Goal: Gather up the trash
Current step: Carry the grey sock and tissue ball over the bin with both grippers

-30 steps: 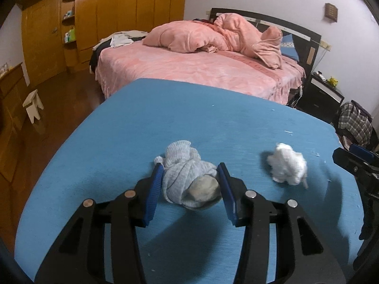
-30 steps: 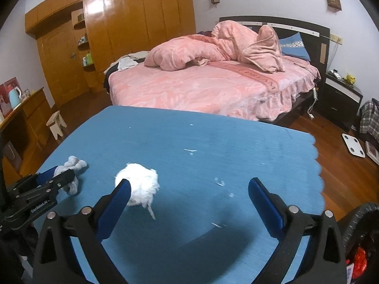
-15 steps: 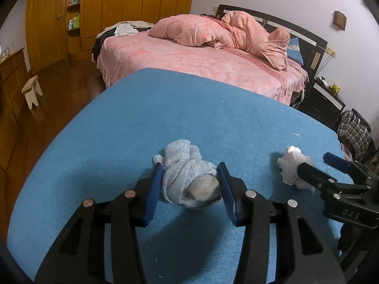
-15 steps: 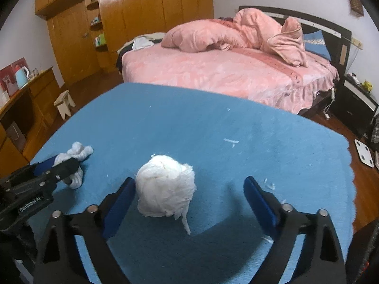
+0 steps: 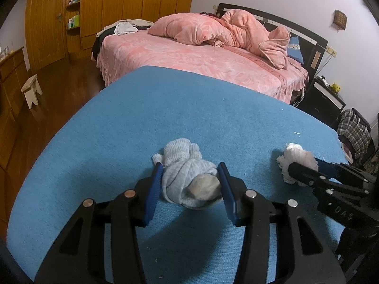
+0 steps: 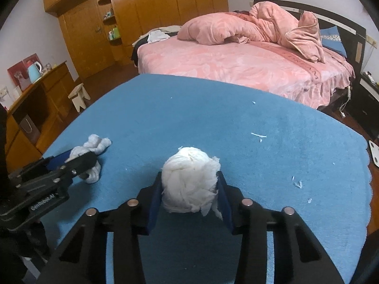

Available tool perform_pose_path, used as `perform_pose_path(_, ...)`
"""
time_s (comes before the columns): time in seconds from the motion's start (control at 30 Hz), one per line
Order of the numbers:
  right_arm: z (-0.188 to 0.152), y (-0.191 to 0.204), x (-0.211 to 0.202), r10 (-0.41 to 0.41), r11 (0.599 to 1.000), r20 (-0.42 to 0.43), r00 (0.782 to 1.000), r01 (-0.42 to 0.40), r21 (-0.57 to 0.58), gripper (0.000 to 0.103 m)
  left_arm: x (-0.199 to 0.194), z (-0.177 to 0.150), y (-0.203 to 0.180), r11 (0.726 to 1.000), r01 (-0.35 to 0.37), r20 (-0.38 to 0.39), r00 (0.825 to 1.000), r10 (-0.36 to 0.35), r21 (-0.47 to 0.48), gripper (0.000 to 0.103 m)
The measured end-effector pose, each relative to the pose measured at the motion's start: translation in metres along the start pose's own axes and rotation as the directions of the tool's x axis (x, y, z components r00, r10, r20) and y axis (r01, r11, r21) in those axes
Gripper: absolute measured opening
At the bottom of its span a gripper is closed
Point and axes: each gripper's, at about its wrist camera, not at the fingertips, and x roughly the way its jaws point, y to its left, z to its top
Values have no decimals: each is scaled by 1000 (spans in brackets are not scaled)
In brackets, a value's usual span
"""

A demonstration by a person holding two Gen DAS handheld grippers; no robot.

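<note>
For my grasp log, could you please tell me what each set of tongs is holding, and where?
Left tongs clamp the grey sock bundle across its sides; right tongs clamp the white tissue wad across its middle.

Left gripper (image 5: 190,176), right gripper (image 6: 189,184): both clamped.

tabletop (image 6: 272,170): we see its blue cloth filling the frame's middle | bed (image 6: 236,66): upper right, pink cover | quilt (image 6: 255,26): heaped pink on the bed | wardrobe (image 6: 154,7): wooden, upper left | stool (image 6: 79,95): small, pale, left edge on the floor | kettle (image 6: 33,71): light blue, far left on a wooden cabinet (image 6: 45,99) | nightstand (image 5: 324,99): dark, right edge
</note>
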Motion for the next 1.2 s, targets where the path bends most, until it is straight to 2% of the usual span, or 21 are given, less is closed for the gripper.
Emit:
perform_pose_path(0.37, 12, -11, -36, -23, 999, 68, 997, 21, 37, 43, -10, 0, -8, 1000, -16, 22, 1000, 16, 24, 45)
perform_pose_path(0.8, 16, -28, -93, -31, 998, 133, 991, 24, 55, 43, -79, 13, -50, 998, -31, 114, 993, 25, 49, 45)
perform_pose_path(1.2, -1, -52, -165, -74, 994, 194, 978, 56, 96, 43, -139, 10, -103, 994, 35, 162, 985, -52, 106, 45)
